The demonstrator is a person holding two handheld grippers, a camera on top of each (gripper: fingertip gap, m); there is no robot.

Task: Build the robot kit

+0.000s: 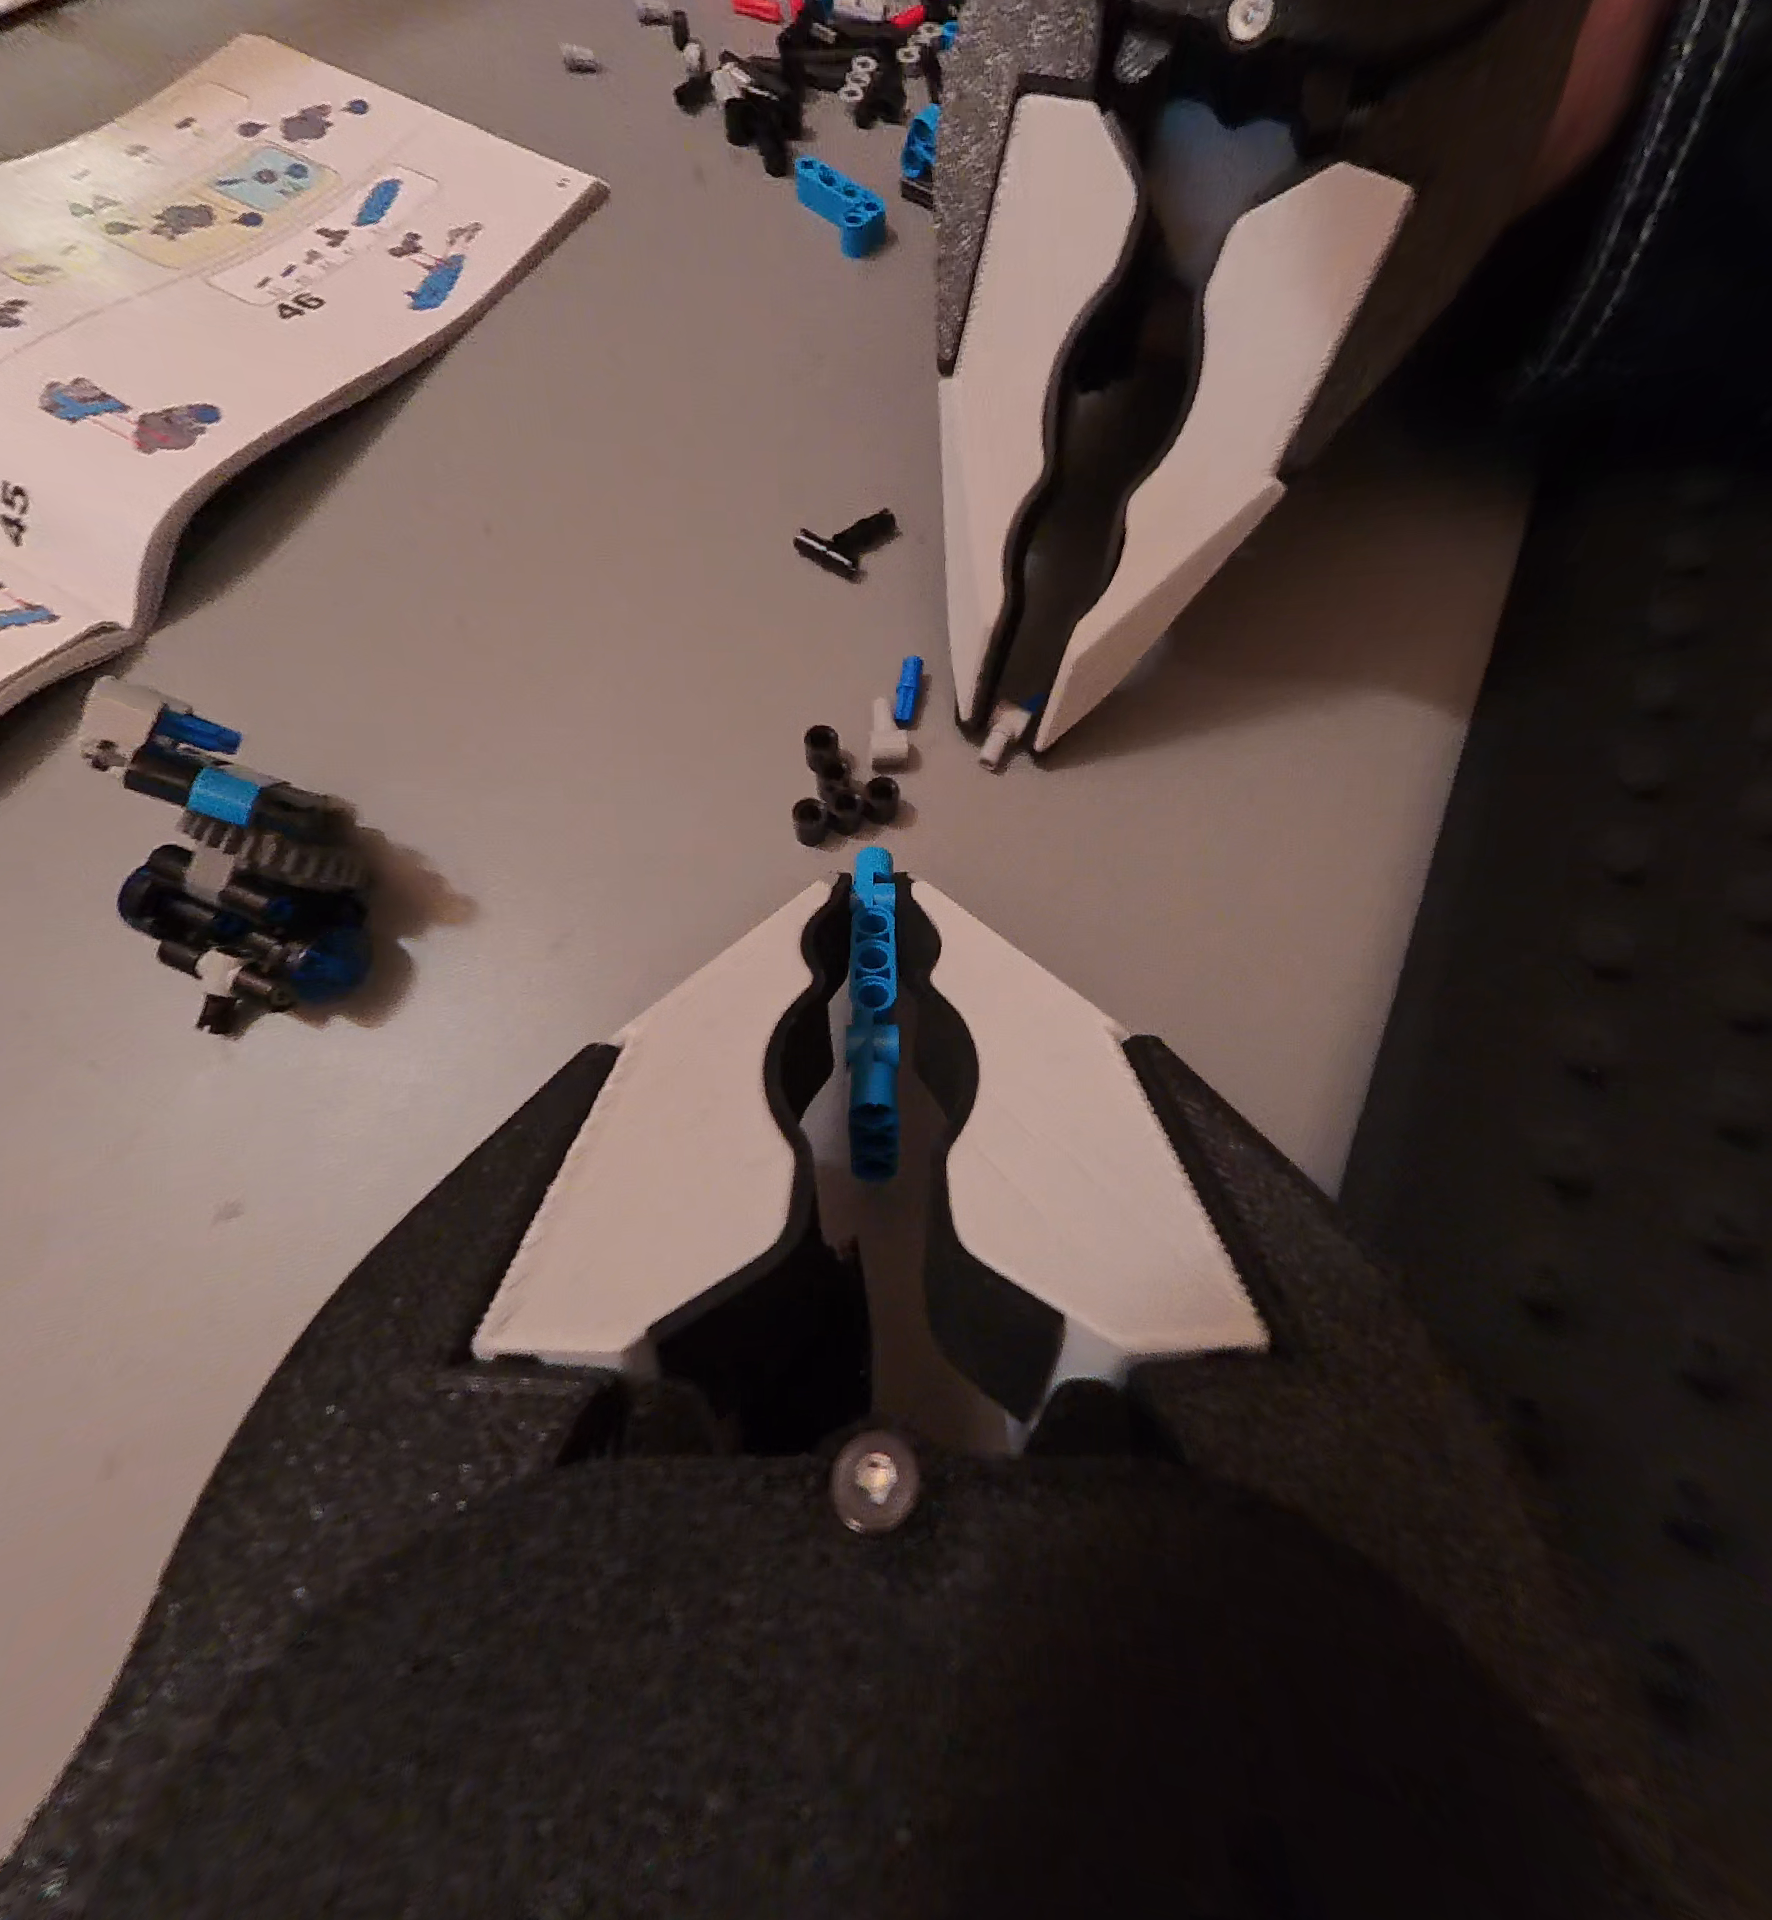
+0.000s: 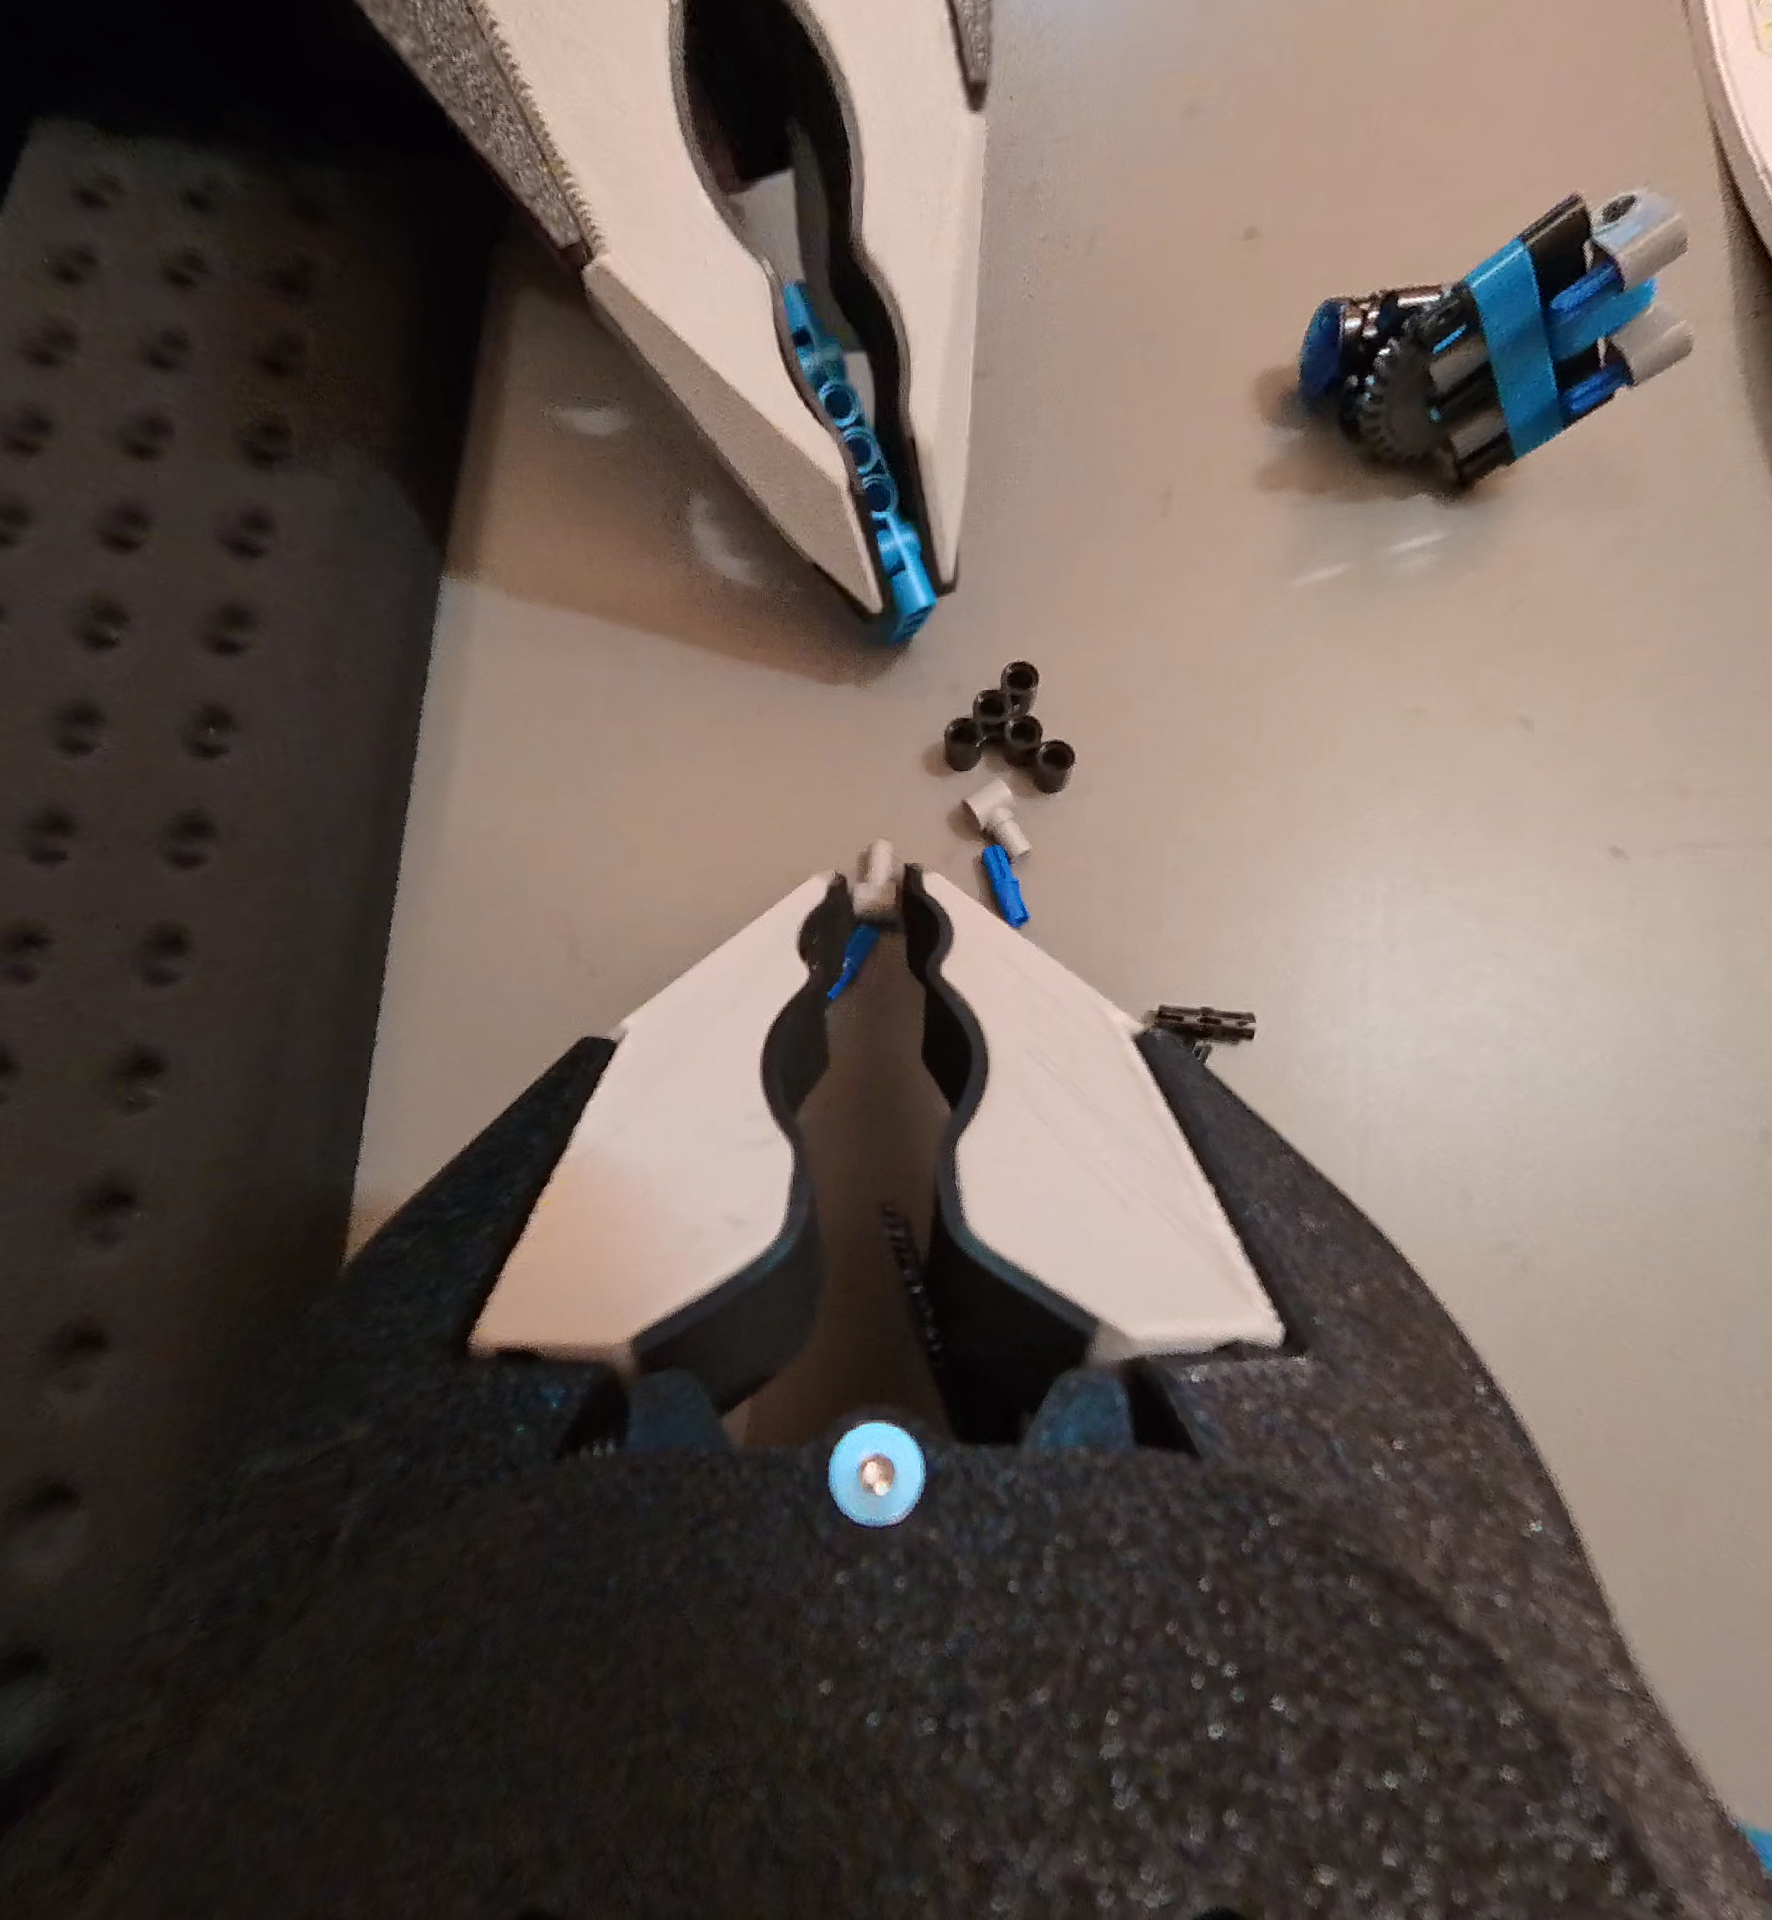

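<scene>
Left gripper [image 1: 871, 883] clamps blue beam [image 1: 869, 997] — right gripper [image 2: 874, 883] pinches grey-blue pin [image 2: 869, 904].

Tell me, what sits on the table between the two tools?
A black cluster of little rings, a grey elbow piece and a blue pin; the right wrist view shows them best.

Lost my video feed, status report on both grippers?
Left gripper shut on blue beam. Right gripper shut on grey connector with blue pin. Black T-piece on table between them.
</scene>
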